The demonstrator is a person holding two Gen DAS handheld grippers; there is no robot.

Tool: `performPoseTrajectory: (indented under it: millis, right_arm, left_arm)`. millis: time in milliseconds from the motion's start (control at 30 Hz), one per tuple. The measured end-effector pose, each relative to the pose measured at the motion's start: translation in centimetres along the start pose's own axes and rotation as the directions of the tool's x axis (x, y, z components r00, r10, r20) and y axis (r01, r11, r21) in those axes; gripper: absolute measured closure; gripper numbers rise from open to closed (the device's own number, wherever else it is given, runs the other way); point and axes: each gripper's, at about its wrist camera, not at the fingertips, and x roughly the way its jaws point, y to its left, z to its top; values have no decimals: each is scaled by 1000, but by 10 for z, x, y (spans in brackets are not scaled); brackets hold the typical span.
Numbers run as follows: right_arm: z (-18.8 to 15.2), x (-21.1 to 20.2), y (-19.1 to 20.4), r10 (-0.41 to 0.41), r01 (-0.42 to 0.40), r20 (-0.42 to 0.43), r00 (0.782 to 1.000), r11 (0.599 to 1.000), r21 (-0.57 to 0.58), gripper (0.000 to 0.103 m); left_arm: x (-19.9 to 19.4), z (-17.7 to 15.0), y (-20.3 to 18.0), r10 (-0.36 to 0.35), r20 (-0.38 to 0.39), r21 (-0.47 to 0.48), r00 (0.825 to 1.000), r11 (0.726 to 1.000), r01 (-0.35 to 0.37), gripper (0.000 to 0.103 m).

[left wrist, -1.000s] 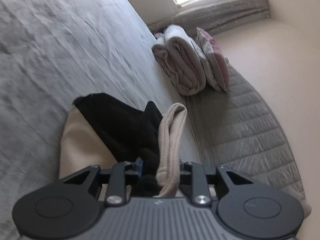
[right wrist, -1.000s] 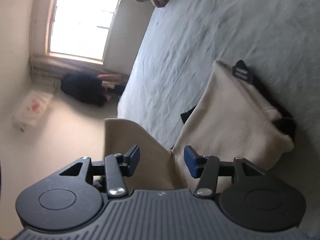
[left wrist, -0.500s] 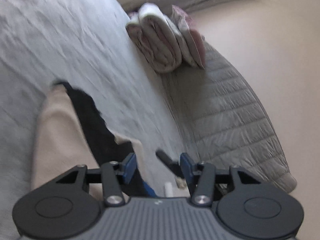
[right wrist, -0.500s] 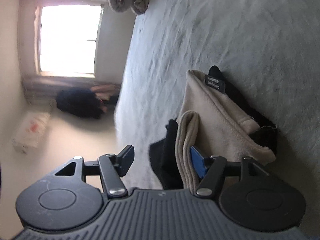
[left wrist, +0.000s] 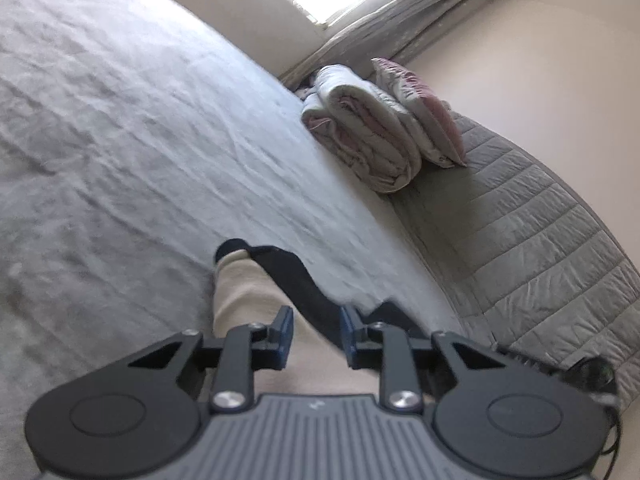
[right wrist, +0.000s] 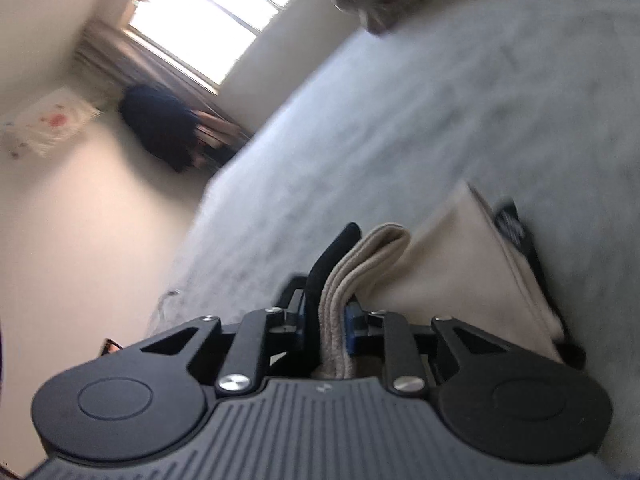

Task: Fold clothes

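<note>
One garment, beige with black parts, is seen lying on a wide grey bedspread of soft, finely creased cloth. In the left wrist view the left gripper is held with its two blue-padded fingers parted and nothing between them, just above the beige panel and a black strip of the garment. Further right, one rolled pale quilt with pink lining and one pink-edged pillow are stacked against a quilted grey headboard stitched in rectangular panels. In the right wrist view the right gripper is closed on a thick folded edge of the garment, ribbed beige layers beside a black layer. One bright window and one dark bundle below it are visible, blurred.
</note>
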Motion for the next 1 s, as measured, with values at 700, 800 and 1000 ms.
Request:
performPoseTrajectory:
  millis: [700,800,1000]
  right_arm:
    - [-2,-21,-66,-77,72,-31,997,987,-144,74]
    - [0,-36,-57,-89,91,19,996,973,-211,70]
    - [-5,-34,-26,-75,131,151,986,905,-405,69]
  left_arm:
    - [39,-43,-39,-30,-131,307,991,949,69,78]
    - [37,-42,-41,-47,-127,311,991,947,85,78]
    - [45,-51,-48,-75,-154,350,985,928,126,78]
